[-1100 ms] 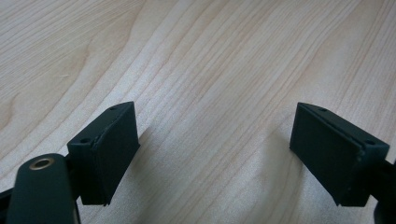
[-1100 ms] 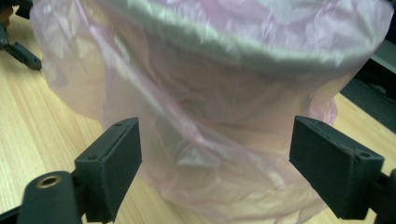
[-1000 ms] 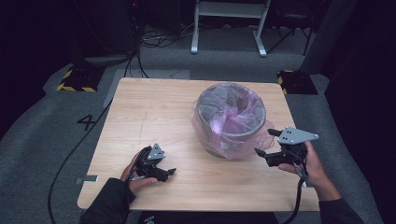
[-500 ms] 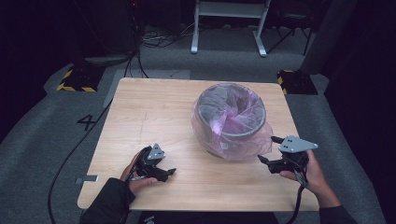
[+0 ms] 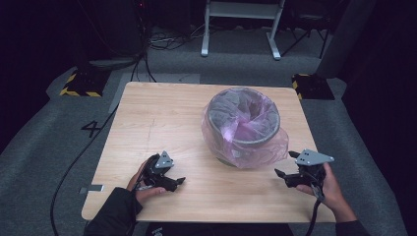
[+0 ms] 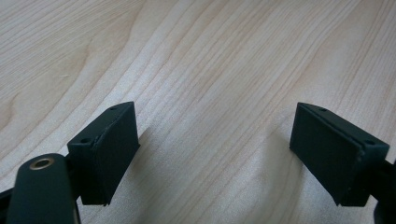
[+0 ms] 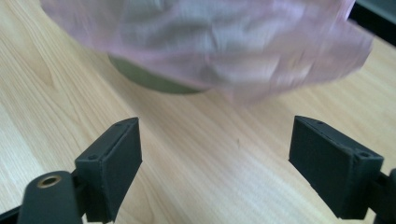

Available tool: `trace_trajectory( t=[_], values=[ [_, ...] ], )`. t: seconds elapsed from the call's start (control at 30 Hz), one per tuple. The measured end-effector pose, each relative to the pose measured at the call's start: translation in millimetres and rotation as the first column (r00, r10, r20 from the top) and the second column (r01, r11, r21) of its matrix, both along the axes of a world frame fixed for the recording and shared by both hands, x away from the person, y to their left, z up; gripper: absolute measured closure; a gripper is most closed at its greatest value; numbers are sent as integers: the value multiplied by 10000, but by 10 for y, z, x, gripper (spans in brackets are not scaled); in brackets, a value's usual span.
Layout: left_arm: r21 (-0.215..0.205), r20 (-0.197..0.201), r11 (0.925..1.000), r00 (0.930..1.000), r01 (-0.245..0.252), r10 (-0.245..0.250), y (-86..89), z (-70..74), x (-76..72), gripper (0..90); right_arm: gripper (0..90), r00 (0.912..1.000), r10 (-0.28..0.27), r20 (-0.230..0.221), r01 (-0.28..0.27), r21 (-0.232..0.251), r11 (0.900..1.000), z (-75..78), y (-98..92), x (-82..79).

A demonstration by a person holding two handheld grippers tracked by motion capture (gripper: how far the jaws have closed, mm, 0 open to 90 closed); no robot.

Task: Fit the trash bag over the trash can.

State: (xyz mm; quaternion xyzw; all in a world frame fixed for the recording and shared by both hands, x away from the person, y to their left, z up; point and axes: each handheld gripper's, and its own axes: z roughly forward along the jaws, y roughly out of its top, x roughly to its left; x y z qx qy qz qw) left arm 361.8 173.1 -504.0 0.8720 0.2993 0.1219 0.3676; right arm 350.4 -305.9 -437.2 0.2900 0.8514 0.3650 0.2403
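Note:
A grey round bin (image 5: 241, 125) lined with a pink plastic bag (image 5: 255, 147) stands on the wooden table (image 5: 162, 118), right of its middle. The bag hangs loosely over the rim and down the bin's outside. My left gripper (image 5: 178, 183) rests low on the table near the front edge, open, with bare wood between its jaws (image 6: 215, 140). My right gripper (image 5: 284, 173) is held by a hand at the front right, open, pointing at the bin's base. The pink bag (image 7: 201, 42) and the bin's bottom edge (image 7: 154, 81) lie a short way beyond its tips, apart from them.
Around the table lies grey carpet (image 5: 49, 132) with cables and a yellow-black striped block (image 5: 78, 84) at the far left, another block (image 5: 311, 84) at the far right. A white metal frame (image 5: 241, 24) stands behind the table. The table's left half is bare wood.
My right gripper has sunk and come toward the table's front right corner. The left gripper and the bin have stayed still.

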Motion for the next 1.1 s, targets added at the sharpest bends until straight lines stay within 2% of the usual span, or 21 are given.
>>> trace_trajectory(
  t=[0.4,0.73,0.77,0.83,0.93,1.1],
  values=[
    [-4,-1,10000,10000,-3,3,0,0,0,150,171,9962,-431,-758,409,-301,9987,-330,-178,21],
    [-10,-7,10000,10000,1,-1,0,0,1,150,164,9857,-867,-1442,848,-195,9962,-562,-364,-14],
    [-11,-6,10000,10000,1,-1,0,-1,1,150,161,9844,-950,-1479,945,-107,9955,-584,-384,-24],
    [-7,-6,10000,10000,0,0,0,0,1,150,159,9820,-1012,-1597,1084,375,9934,-620,-451,-48],
    [1,4,10000,10000,5,-5,0,0,0,150,154,9760,-1216,-1805,1396,905,9861,-662,-542,-72],
    [-1,1,10000,10000,0,0,-1,-1,0,150,152,9721,-1483,-1817,1670,921,9816,-663,-633,-117]
  ],
)
